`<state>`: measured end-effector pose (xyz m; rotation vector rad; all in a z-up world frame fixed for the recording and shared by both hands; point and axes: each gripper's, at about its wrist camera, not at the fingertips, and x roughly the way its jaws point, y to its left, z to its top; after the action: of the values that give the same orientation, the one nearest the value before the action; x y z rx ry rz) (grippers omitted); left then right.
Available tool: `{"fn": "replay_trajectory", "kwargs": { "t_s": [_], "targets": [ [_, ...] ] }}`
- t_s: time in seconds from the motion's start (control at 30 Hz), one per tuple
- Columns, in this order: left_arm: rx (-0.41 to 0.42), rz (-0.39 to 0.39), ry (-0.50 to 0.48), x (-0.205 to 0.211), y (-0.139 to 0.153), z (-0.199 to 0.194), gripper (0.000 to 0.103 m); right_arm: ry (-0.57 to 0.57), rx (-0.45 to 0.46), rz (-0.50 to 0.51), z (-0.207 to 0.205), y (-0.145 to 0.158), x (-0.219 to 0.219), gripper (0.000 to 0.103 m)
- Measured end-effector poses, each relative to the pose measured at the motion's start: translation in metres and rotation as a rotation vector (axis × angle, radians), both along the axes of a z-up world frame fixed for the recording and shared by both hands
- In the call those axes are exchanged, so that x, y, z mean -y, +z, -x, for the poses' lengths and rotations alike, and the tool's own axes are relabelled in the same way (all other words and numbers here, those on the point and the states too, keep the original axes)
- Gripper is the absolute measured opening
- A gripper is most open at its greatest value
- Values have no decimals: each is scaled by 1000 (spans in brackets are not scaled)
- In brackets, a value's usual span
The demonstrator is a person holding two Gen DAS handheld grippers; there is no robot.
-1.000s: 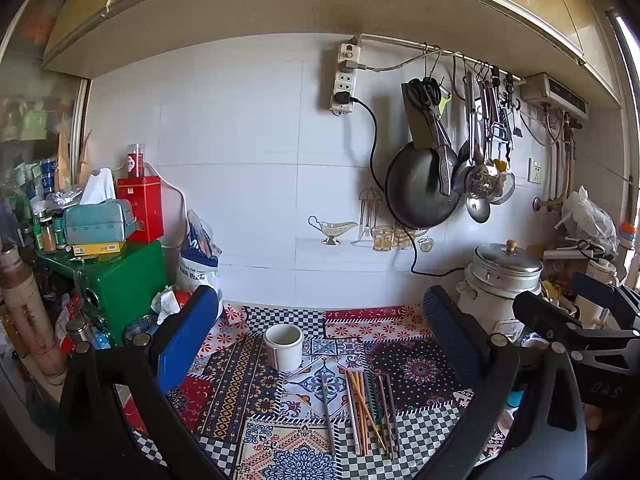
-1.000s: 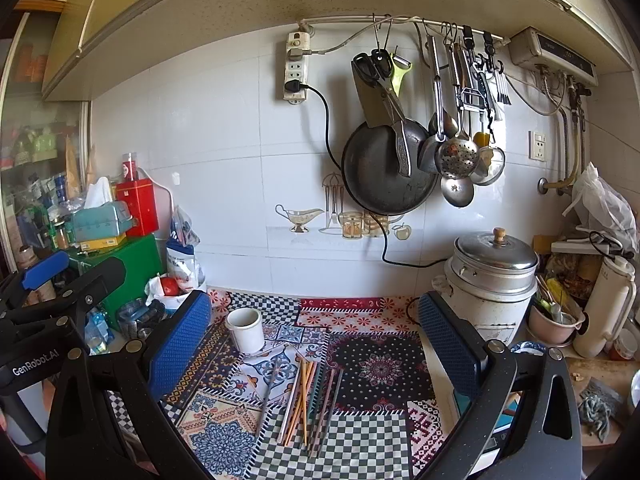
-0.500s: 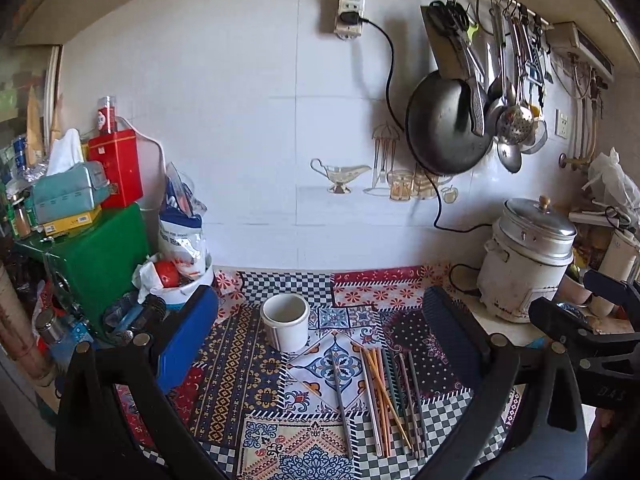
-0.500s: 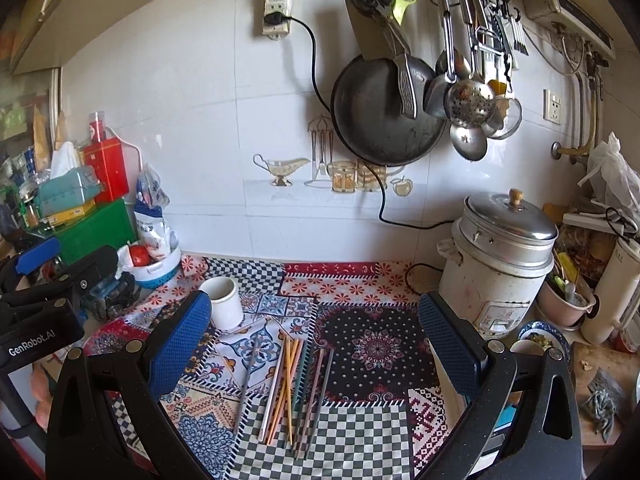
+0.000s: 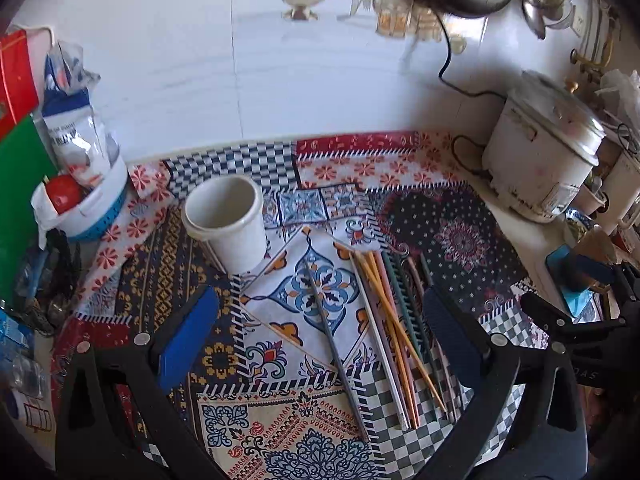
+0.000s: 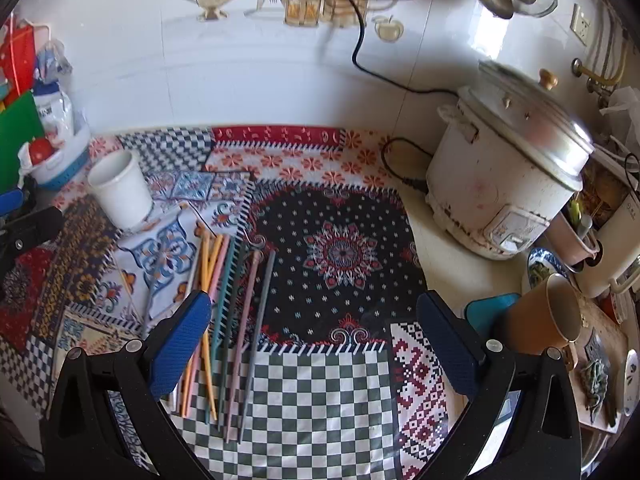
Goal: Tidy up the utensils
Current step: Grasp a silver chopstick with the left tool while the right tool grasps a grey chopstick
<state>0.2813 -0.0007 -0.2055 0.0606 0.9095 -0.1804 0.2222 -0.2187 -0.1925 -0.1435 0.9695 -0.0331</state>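
Both my grippers are spread wide and hold nothing: the left gripper [image 5: 320,332] and the right gripper [image 6: 314,334]. The chopsticks [image 5: 394,332] lie flat on the patterned cloth [image 6: 344,248], right of the white cup [image 5: 226,222].

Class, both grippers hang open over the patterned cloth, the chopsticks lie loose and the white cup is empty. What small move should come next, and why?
Probably lower the left gripper onto the lone grey chopstick between its open jaws and close. It lies apart from the bundle of chopsticks, nearest the empty white cup, so it looks easiest to take first.
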Motion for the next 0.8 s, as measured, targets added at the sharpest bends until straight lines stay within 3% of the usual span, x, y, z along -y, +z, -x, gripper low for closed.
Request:
{"fn": "replay_trajectory", "kwargs": {
  "t_s": [0.13,0.23,0.33,0.47,0.57,0.7,0.8],
  "targets": [
    [-128,-35,4,-5,-39,-24,83,-1,-110,-53,-15,-32,8,92],
    [-191,-28,0,-8,-57,-34,78,-7,-177,-108,-23,-48,15,79],
    [-258,5,-6,-9,-72,-43,70,-10,-240,-164,-33,-63,17,74],
    [-321,-28,-16,0,-91,-55,65,31,-309,-210,-46,-82,10,64],
    [-382,-22,-59,10,-109,-65,56,68,-361,-220,-54,-94,3,55],
    [-470,-32,-75,19,-130,-75,32,93,-420,-239,-59,-105,-3,45],
    [-472,-15,-100,21,-131,-74,31,90,-437,-255,-58,-107,-4,40]
  ]
}}
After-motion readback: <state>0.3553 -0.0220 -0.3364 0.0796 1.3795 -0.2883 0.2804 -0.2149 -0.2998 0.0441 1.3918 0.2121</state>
